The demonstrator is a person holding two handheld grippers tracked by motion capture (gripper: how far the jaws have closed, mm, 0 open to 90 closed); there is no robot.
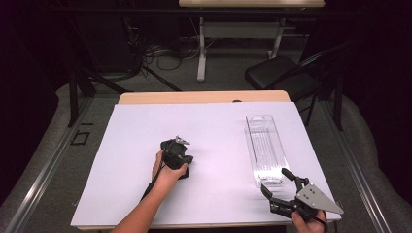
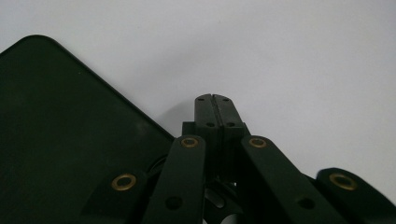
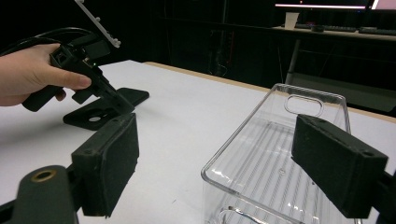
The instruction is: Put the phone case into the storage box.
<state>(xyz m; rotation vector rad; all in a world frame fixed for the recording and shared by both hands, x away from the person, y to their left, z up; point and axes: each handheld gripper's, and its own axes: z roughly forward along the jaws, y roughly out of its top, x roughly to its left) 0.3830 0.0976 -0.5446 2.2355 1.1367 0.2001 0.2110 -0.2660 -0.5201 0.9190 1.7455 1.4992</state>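
Plastic bin (image 1: 265, 148), long and see-through, lies on the right part of the white table (image 1: 131, 145). Nothing is inside it. Its near short end sits close to the table's front edge, and its far end has a cut-out handle.

The right gripper (image 1: 278, 182) waits just in front of that near end with its jaws spread wide, one on each side of the bin's corner, not touching it.

The left gripper (image 1: 180, 154) points down at a flat black thing (image 3: 106, 109) in the middle of the table. Its jaws are pressed together, with nothing between them. It may be touching the black thing, but that is hard to see.

Lots of bare white table lies between the black thing and the bin.
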